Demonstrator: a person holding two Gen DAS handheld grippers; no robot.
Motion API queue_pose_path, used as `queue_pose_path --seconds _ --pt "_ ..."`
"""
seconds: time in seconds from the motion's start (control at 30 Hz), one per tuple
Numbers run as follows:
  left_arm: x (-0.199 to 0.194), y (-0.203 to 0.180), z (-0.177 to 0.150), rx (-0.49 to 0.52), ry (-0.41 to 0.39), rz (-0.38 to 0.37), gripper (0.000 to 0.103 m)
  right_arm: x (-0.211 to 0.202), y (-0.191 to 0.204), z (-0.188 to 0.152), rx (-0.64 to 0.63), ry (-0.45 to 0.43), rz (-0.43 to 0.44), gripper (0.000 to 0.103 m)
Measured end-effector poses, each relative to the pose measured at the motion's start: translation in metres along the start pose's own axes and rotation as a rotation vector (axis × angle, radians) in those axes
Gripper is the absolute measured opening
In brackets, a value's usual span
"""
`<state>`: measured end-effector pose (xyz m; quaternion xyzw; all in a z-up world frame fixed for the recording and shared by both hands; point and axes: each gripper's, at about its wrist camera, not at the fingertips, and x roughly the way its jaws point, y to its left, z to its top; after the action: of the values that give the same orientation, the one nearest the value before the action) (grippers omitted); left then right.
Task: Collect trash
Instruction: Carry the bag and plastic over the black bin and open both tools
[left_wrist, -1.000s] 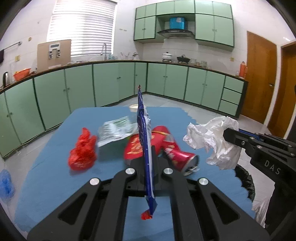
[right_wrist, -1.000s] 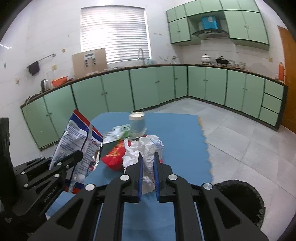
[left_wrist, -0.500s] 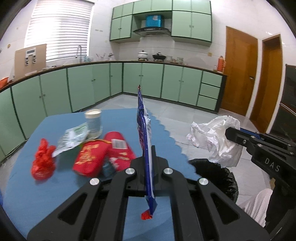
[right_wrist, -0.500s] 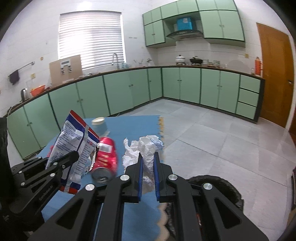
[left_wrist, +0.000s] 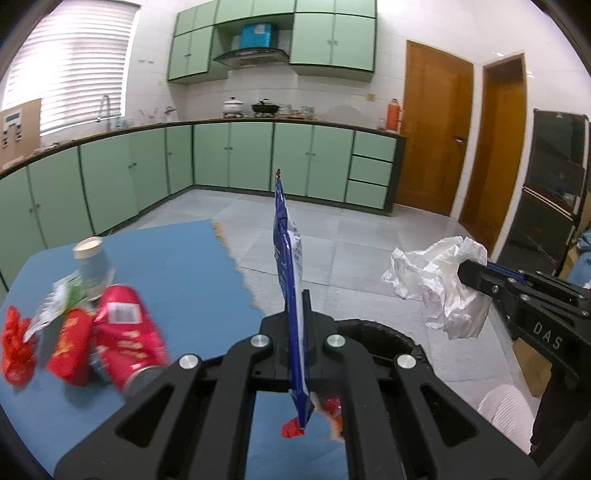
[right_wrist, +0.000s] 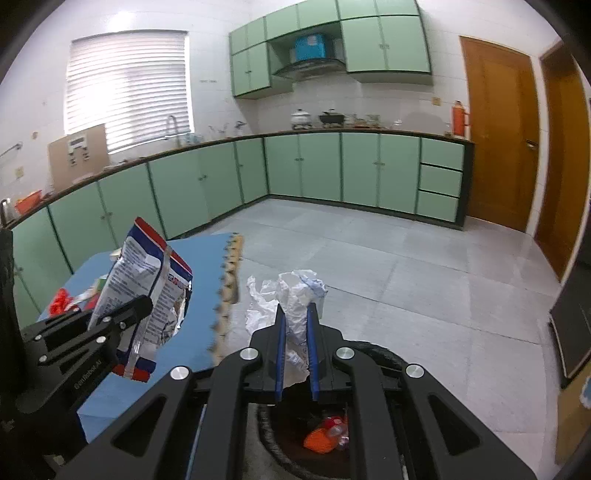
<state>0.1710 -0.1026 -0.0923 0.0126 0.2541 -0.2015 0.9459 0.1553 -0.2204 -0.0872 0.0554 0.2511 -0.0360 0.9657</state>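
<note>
My left gripper (left_wrist: 294, 306) is shut on a blue-and-white snack bag (left_wrist: 290, 280), held edge-on; the bag shows flat in the right wrist view (right_wrist: 147, 295). My right gripper (right_wrist: 295, 317) is shut on crumpled white paper (right_wrist: 291, 295), also seen in the left wrist view (left_wrist: 439, 280). It hangs above a black trash bin (right_wrist: 369, 354) on the floor, with orange trash inside. On the blue table (left_wrist: 177, 266) lie a crushed red can (left_wrist: 125, 332), a red packet (left_wrist: 70, 347), a red wrapper (left_wrist: 14, 354), a green wrapper (left_wrist: 59, 302) and a paper cup (left_wrist: 92, 262).
The bin's rim (left_wrist: 376, 332) lies just past the table's right edge. Grey tile floor (right_wrist: 406, 266) spreads to the right. Green cabinets (left_wrist: 258, 158) line the far walls. Wooden doors (left_wrist: 436, 133) stand at the right. A cardboard box (left_wrist: 532, 365) sits by the floor.
Both grippers have swung right with their loads, off the table toward the bin. The table trash has slid to the left of view, and the bin now shows below the right gripper.
</note>
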Motion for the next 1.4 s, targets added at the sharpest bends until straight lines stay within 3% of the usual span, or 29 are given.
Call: queue_pose_path --seconds 0.4,0.77,0.83,0.87,0.97,1.03,1.1,1.17,1.3,1.4 --pt "0.062 -0.053 -0.007 0.04 0.081 -0.124 0.001 0.027 -0.063 -0.026 0.069 0.073 -0.106 0.01" --pt "0.115 -0.078 -0.015 0.082 0.149 -0.151 0.006 0.052 -0.099 -0.037 0.113 0.119 -0.134 0.014" --pt "0.121 -0.08 -0.014 0.081 0.159 -0.154 0.018 0.057 -0.105 -0.038 0.118 0.126 -0.143 0.016" --pt "0.123 -0.08 -0.014 0.078 0.16 -0.152 0.032 0.06 -0.107 -0.039 0.119 0.132 -0.145 0.017" --pt "0.126 -0.08 -0.011 0.075 0.162 -0.159 0.037 0.065 -0.116 -0.041 0.136 0.14 -0.155 0.03" --pt "0.126 -0.08 -0.011 0.076 0.16 -0.157 0.038 0.064 -0.121 -0.041 0.155 0.139 -0.158 0.031" --pt "0.123 -0.077 -0.009 0.068 0.157 -0.156 0.04 0.061 -0.126 -0.042 0.164 0.131 -0.164 0.042" --pt "0.12 -0.072 -0.005 0.06 0.147 -0.144 0.041 0.057 -0.127 -0.042 0.167 0.122 -0.174 0.044" --pt "0.104 -0.059 0.004 0.048 0.112 -0.111 0.049 0.046 -0.124 -0.036 0.167 0.099 -0.184 0.06" --pt "0.084 -0.043 0.011 0.037 0.075 -0.07 0.06 0.031 -0.107 -0.025 0.148 0.056 -0.18 0.086"
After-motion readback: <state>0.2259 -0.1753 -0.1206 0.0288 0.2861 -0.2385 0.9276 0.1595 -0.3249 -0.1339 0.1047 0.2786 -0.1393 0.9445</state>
